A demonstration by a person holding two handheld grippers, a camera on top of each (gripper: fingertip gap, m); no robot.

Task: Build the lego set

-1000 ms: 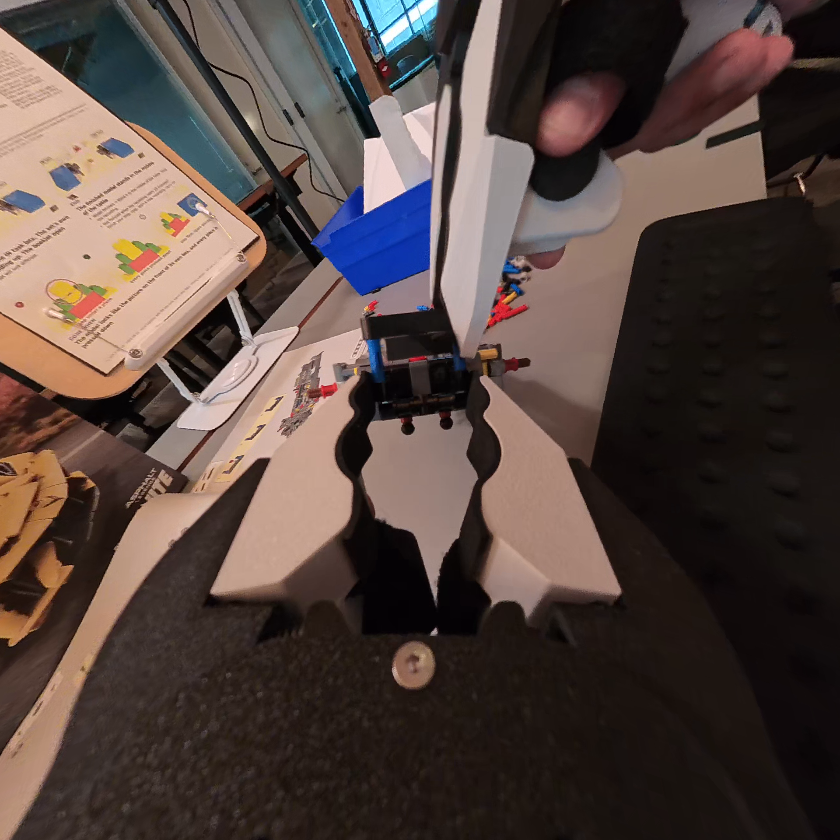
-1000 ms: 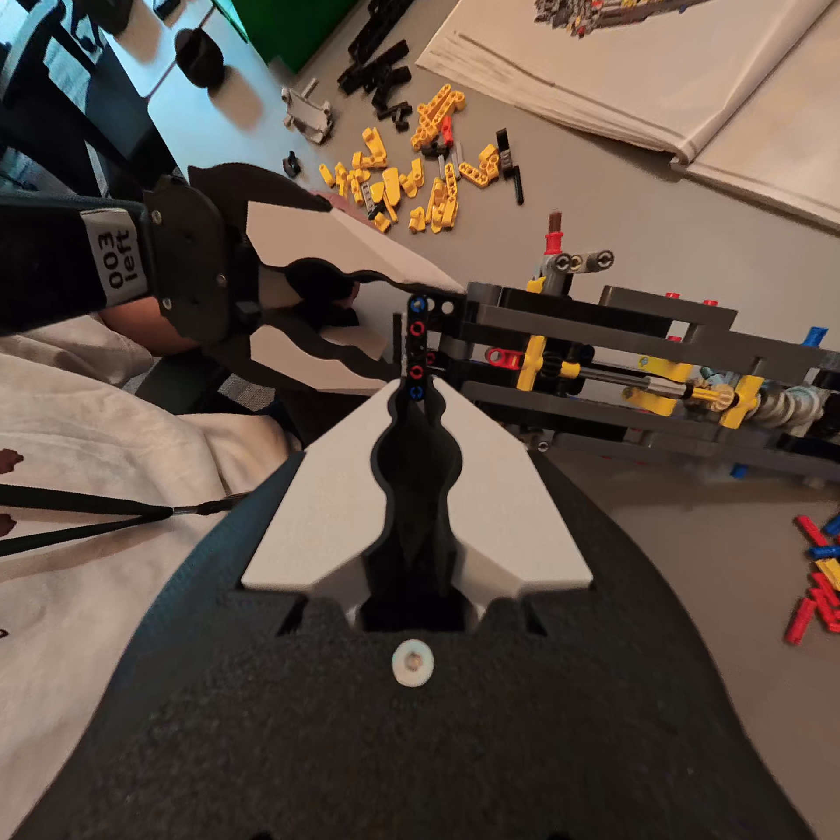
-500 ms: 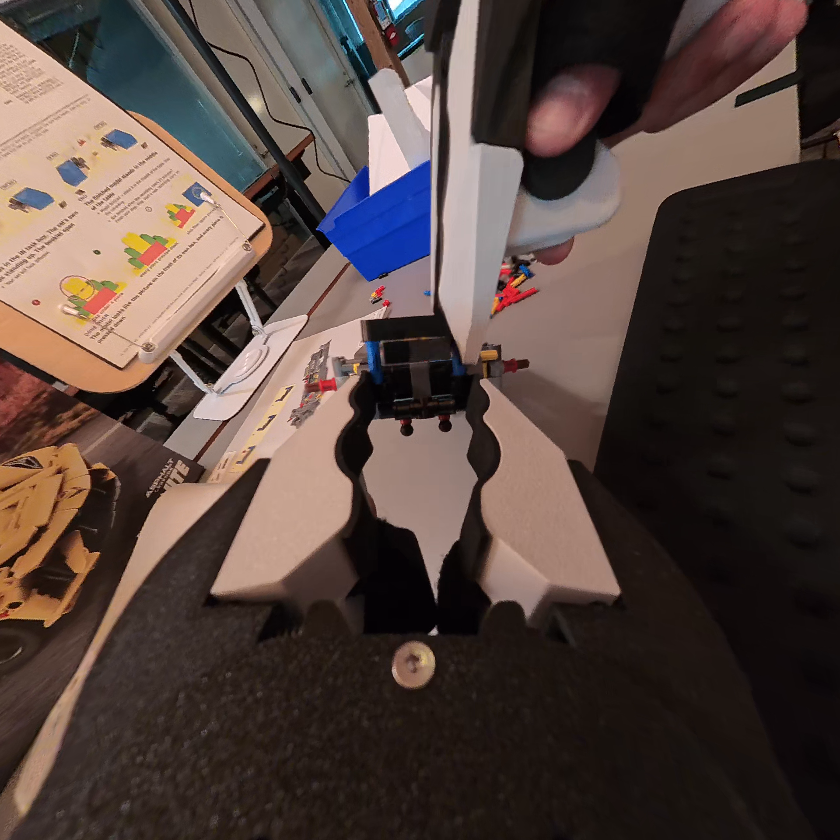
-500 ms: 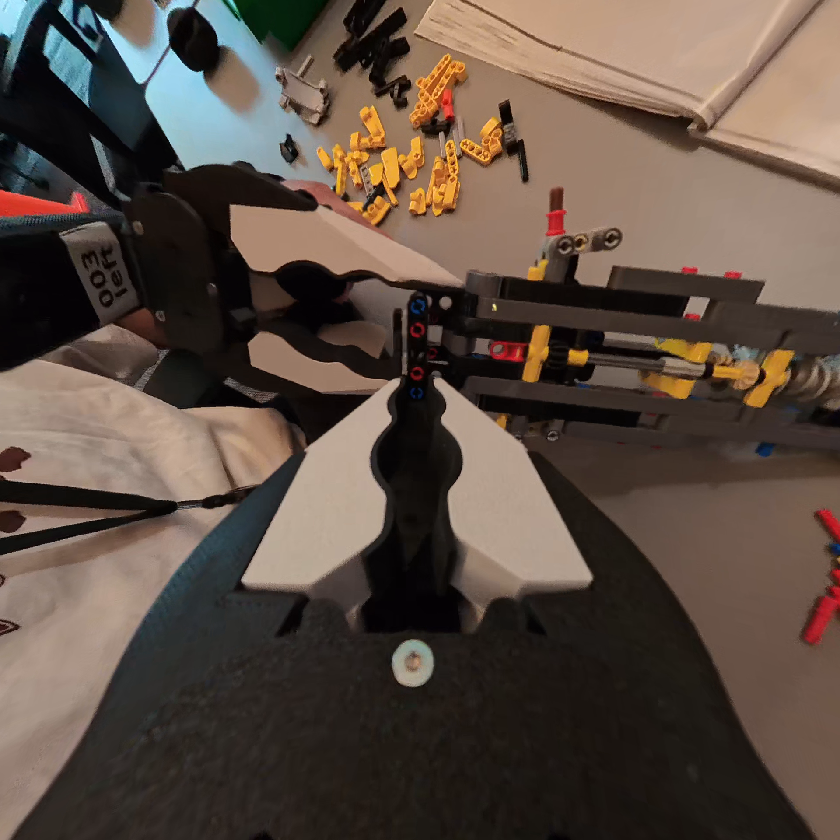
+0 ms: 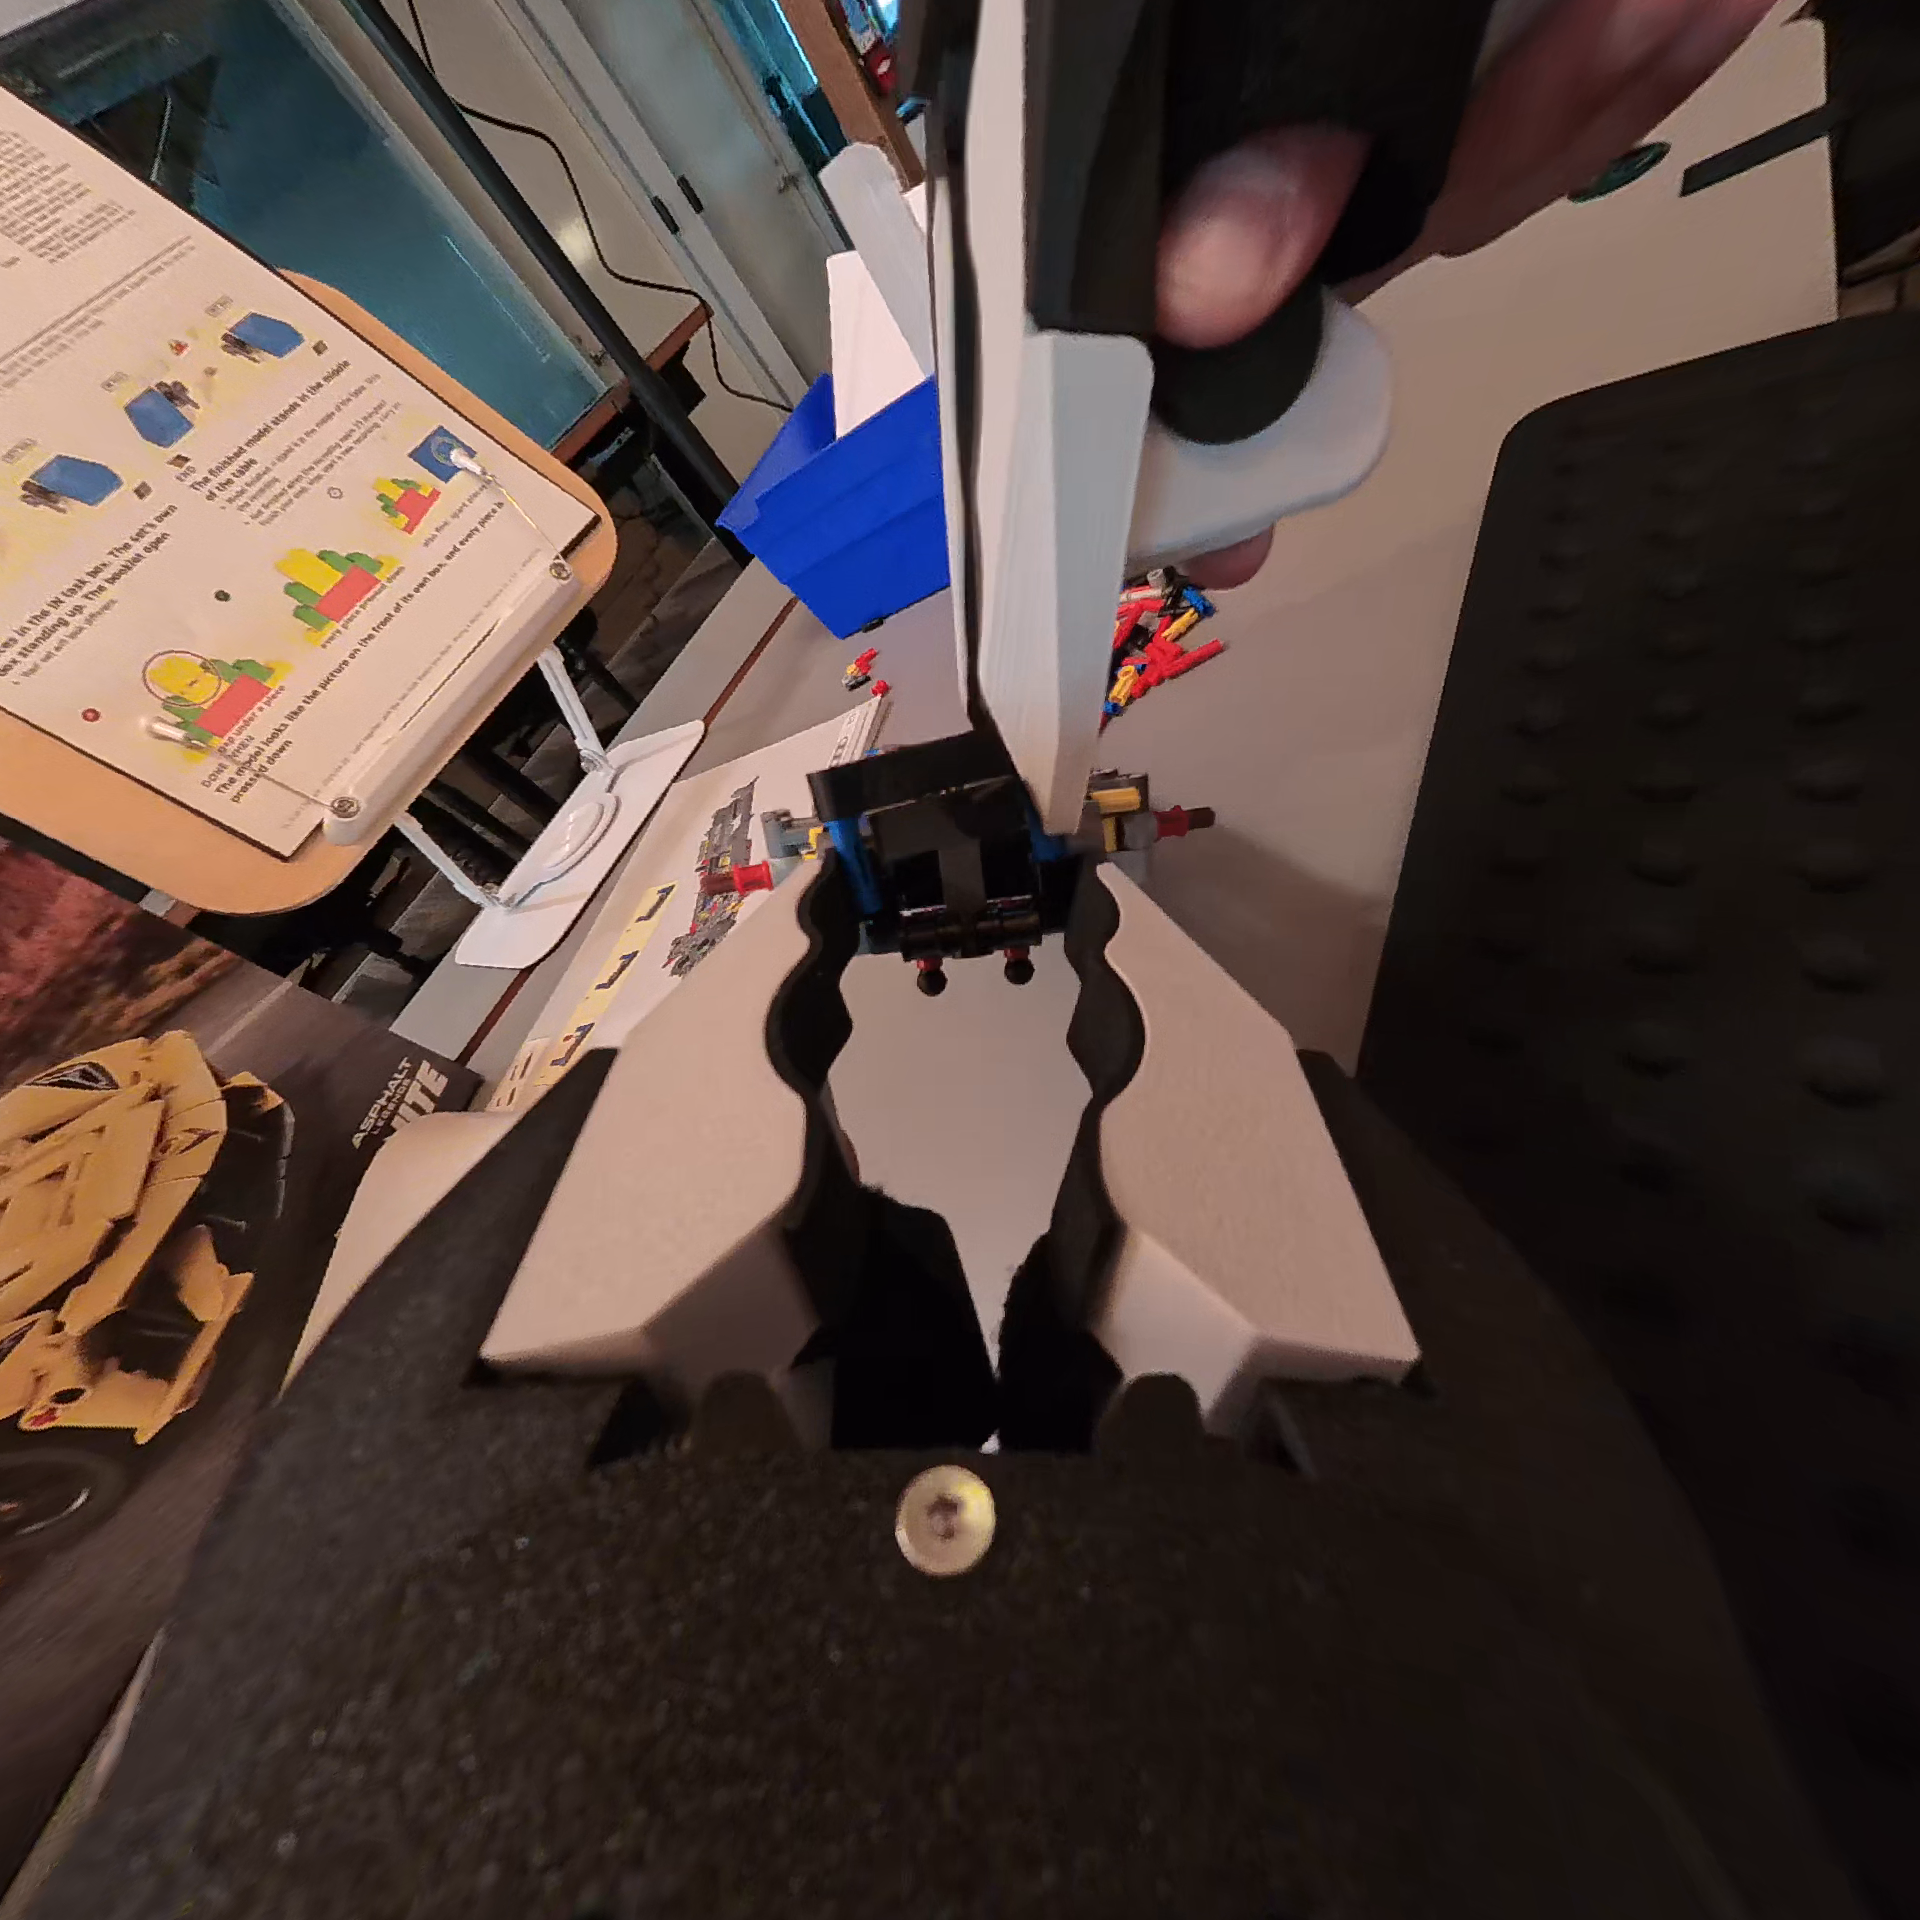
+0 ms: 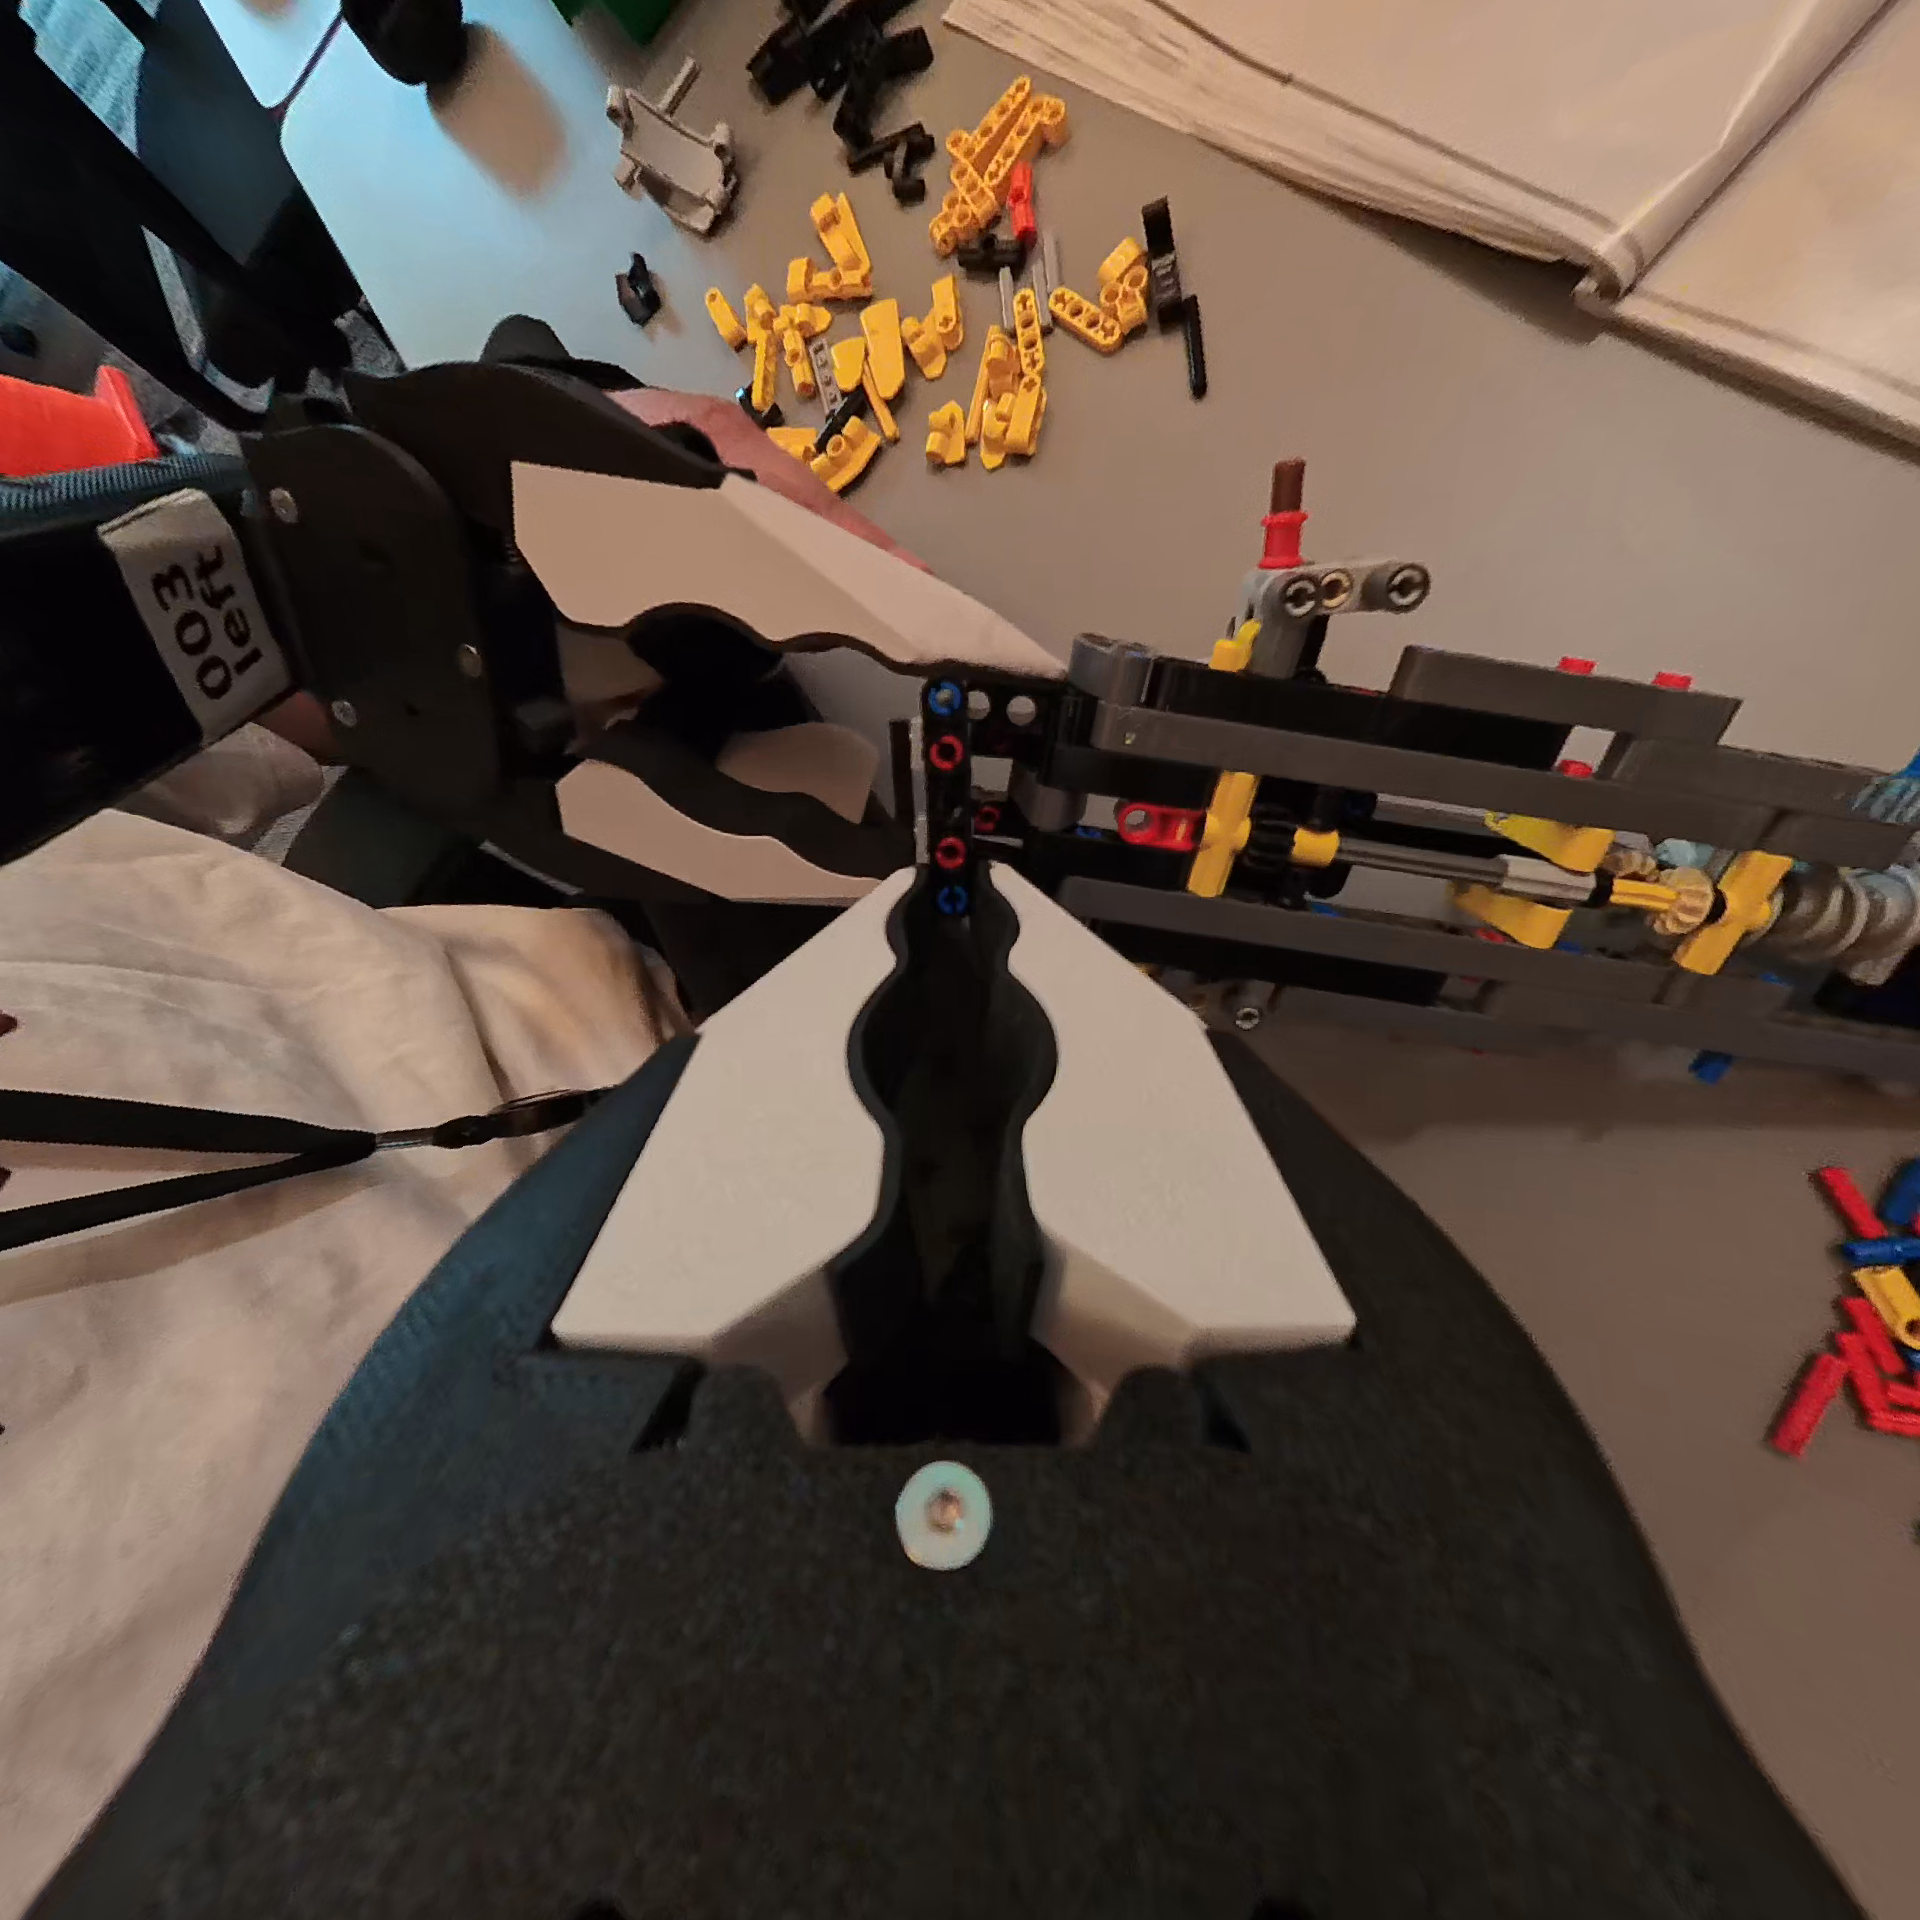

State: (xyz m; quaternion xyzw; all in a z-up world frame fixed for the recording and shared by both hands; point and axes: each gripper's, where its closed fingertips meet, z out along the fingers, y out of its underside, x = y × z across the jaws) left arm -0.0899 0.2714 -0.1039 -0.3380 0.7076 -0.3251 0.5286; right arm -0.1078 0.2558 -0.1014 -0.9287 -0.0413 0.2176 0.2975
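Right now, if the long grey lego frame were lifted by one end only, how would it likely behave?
The lego frame would probably sag or twist: long, open, pinned beams. Likely light. Protruding pins might pop off.

The left gripper (image 5: 951, 883) reaches in level, jaws spread wide and clamped across the end of the model (image 6: 1403, 821). The right gripper (image 6: 951, 883) comes down from above, jaws nearly closed, pinching a thin black beam (image 6: 948, 790). A thumb (image 5: 1247, 239) presses its trigger.
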